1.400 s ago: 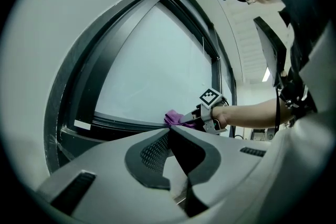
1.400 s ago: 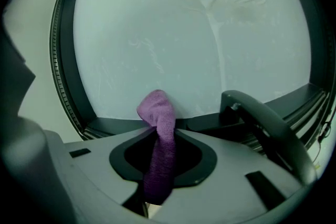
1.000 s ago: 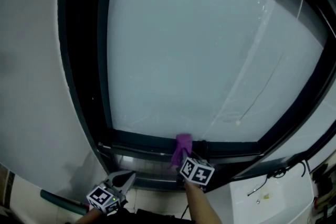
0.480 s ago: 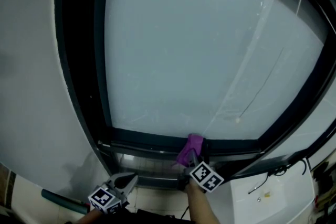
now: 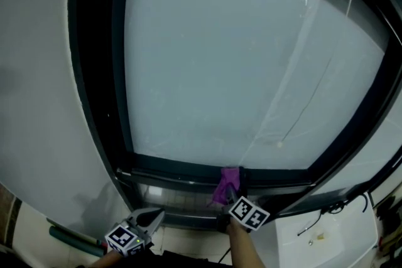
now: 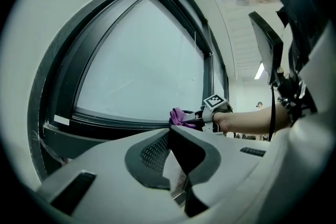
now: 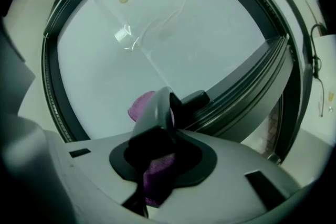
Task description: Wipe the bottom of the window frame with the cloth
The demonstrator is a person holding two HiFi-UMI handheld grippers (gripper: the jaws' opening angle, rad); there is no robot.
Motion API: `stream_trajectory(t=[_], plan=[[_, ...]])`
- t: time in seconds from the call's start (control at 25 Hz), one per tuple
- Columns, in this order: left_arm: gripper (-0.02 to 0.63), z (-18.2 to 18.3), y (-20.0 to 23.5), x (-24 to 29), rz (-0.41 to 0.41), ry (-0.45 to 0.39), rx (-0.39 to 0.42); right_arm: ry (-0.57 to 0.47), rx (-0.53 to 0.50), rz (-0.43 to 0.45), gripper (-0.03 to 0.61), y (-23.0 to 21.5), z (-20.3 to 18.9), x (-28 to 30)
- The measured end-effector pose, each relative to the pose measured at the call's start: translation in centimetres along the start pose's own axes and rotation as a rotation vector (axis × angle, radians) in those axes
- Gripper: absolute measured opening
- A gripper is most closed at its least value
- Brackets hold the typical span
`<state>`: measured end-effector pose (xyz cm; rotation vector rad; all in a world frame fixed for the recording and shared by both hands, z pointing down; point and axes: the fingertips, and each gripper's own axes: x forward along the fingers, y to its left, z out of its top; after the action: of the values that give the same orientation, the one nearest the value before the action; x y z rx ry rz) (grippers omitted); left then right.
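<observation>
A purple cloth (image 5: 227, 184) rests against the bottom rail of the dark window frame (image 5: 169, 171), a little right of its middle. My right gripper (image 5: 230, 196) is shut on the cloth, and purple fabric (image 7: 157, 173) bunches between its jaws and pokes out past the tip (image 7: 140, 105). The left gripper (image 5: 149, 216) hangs lower left, below the frame and away from the cloth, its jaws meeting at the tip with nothing in them. From the left gripper view I see the cloth (image 6: 178, 116) and the right hand's marker cube (image 6: 215, 102) at the sill.
A large frosted pane (image 5: 239, 59) fills the frame. A white box with a black cable (image 5: 320, 232) sits at lower right. A dark green rod (image 5: 72, 238) lies at lower left by the white wall (image 5: 38, 103).
The right gripper with the cloth slid right along the bottom rail, then held almost still. The left gripper stayed put.
</observation>
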<state>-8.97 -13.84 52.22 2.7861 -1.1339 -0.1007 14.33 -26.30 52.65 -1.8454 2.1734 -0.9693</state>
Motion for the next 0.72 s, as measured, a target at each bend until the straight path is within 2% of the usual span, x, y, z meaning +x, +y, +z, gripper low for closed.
stream_trajectory(t=[0.32, 0.72], plan=[[0.005, -0.2, -0.7, 0.3, 0.034, 0.006, 0.019, 0.025, -0.39, -0.02, 0.087, -1.6, 0.3, -0.6], [0.005, 0.0, -2.6, 1.8, 0.088, -0.01, 0.044, 0.107, -0.674, -0.04, 0.087, -4.1, 2.6, -1.4]])
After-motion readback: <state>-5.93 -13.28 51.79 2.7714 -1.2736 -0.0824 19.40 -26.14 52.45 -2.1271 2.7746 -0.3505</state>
